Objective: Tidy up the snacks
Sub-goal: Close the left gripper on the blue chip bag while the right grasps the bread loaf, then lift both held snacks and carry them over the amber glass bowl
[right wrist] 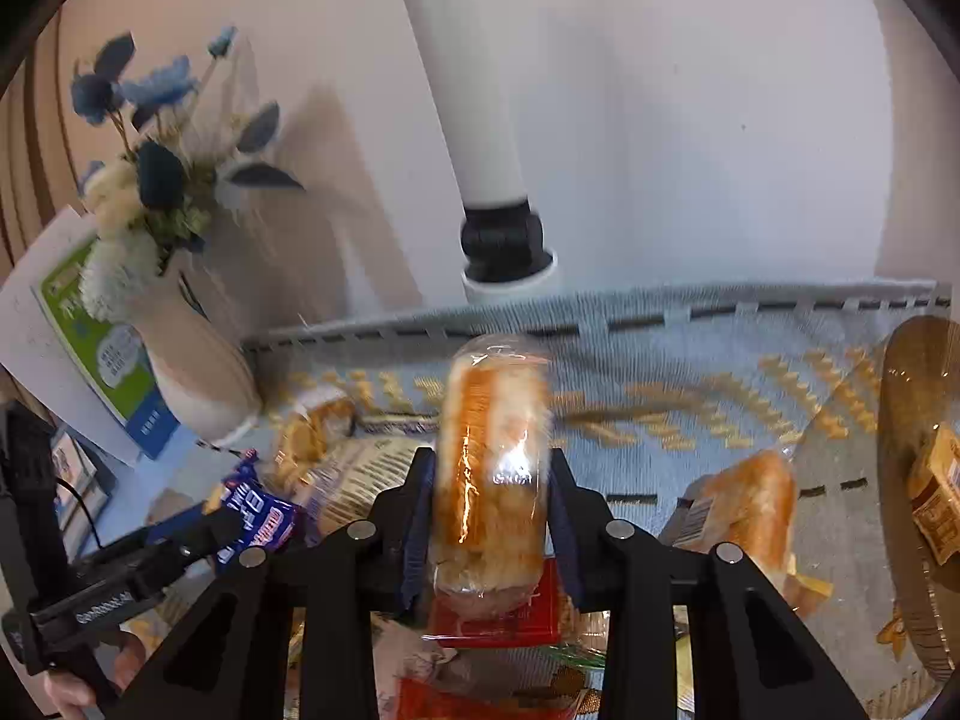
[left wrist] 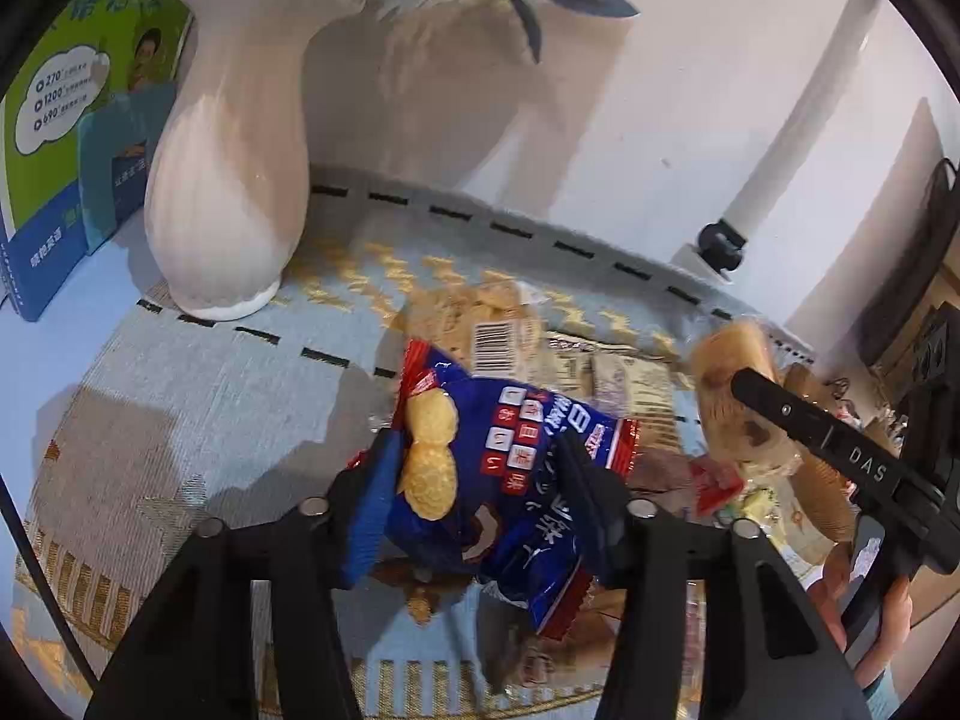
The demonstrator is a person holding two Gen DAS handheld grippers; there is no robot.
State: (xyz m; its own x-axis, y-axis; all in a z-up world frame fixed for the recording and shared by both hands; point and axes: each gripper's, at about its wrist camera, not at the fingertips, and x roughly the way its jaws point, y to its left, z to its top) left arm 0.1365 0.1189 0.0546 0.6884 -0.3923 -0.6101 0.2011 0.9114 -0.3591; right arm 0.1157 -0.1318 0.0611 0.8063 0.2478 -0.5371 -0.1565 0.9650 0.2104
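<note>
Blue mat [left wrist: 198, 396]; left tongs [left wrist: 480, 468] clamp peanut bag [left wrist: 510, 480]; right tongs [right wrist: 489, 480] clamp bread roll [right wrist: 489, 468]

Glossy blue foil packet [left wrist: 510, 468], clear shiny bread wrapper [right wrist: 489, 468], woven cloth mat [left wrist: 198, 396].

Blue-red peanut bag [left wrist: 510, 468], orange-golden bread roll [right wrist: 489, 468]

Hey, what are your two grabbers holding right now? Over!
Left hand-held gripper shut on blue peanut bag. Right hand-held gripper shut on wrapped bread roll. Snack pile below, vase far left.
</note>
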